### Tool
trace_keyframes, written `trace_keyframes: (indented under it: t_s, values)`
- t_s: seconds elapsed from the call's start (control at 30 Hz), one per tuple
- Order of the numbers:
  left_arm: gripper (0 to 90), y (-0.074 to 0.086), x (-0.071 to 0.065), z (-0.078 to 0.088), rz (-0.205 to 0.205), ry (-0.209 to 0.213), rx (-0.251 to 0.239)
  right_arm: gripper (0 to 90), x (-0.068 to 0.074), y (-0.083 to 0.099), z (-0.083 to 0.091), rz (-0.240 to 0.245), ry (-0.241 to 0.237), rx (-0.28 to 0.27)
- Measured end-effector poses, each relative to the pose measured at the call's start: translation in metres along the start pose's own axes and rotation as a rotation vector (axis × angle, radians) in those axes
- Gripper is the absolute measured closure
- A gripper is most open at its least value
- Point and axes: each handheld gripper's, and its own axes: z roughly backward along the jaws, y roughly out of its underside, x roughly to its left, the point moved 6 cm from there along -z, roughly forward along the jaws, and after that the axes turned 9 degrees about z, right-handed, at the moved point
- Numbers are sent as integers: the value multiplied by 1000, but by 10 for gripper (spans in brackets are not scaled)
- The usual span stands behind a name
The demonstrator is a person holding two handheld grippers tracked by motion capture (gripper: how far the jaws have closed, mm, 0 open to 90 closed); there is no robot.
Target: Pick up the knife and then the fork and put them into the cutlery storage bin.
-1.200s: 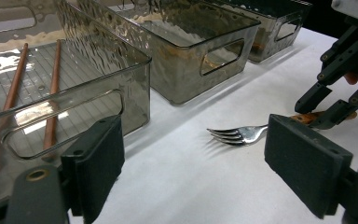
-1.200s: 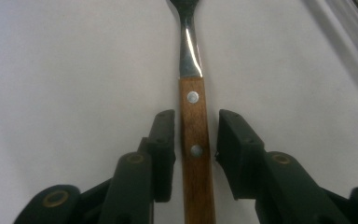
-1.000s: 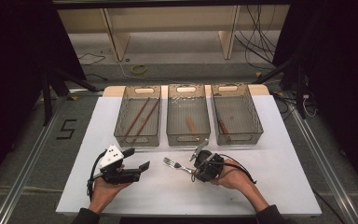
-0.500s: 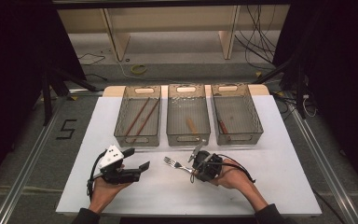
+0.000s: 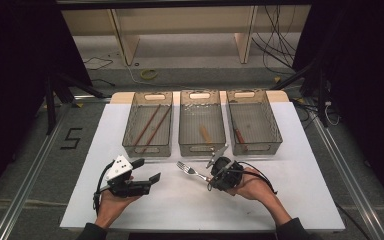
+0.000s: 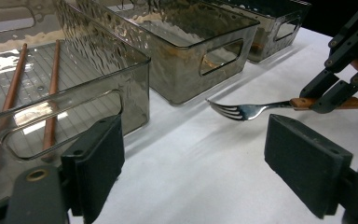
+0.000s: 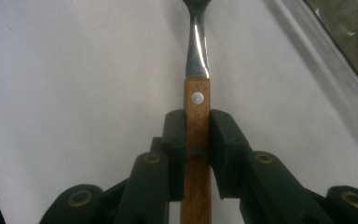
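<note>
The right tool [image 7: 196,154] has just closed its jaws on the fork [image 5: 192,170], clamping the wooden handle; the tines point away from the middle bin [image 5: 202,122], just in front of it. Lift level, keeping the grip square. The left tool [image 5: 141,172] rests open.

The fork [image 7: 197,116] has a warm brown wooden handle with a little silver rivet, and the metal part is shiny silver. Both grippers are matte black with brass-coloured pins; the left gripper [image 5: 147,172] also has a light grey plate on top. The counter [image 5: 300,165] is plain white. The three bins [image 5: 147,150] are smoky see-through grey with a rippled texture, and the chopsticks [image 5: 152,124] are reddish brown.
</note>
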Motion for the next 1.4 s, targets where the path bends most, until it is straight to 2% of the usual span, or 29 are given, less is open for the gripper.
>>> trace_keyframes:
  t_s: [0.53,0.93,1.4]
  values:
    - [192,0,0,0,0,1,1,775,-5,0,8,-28,10,-44]
    - [192,0,0,0,0,2,0,776,-14,0,26,-49,37,-104]
    - [192,0,0,0,-1,2,0,777,-22,2,42,-71,56,-146]
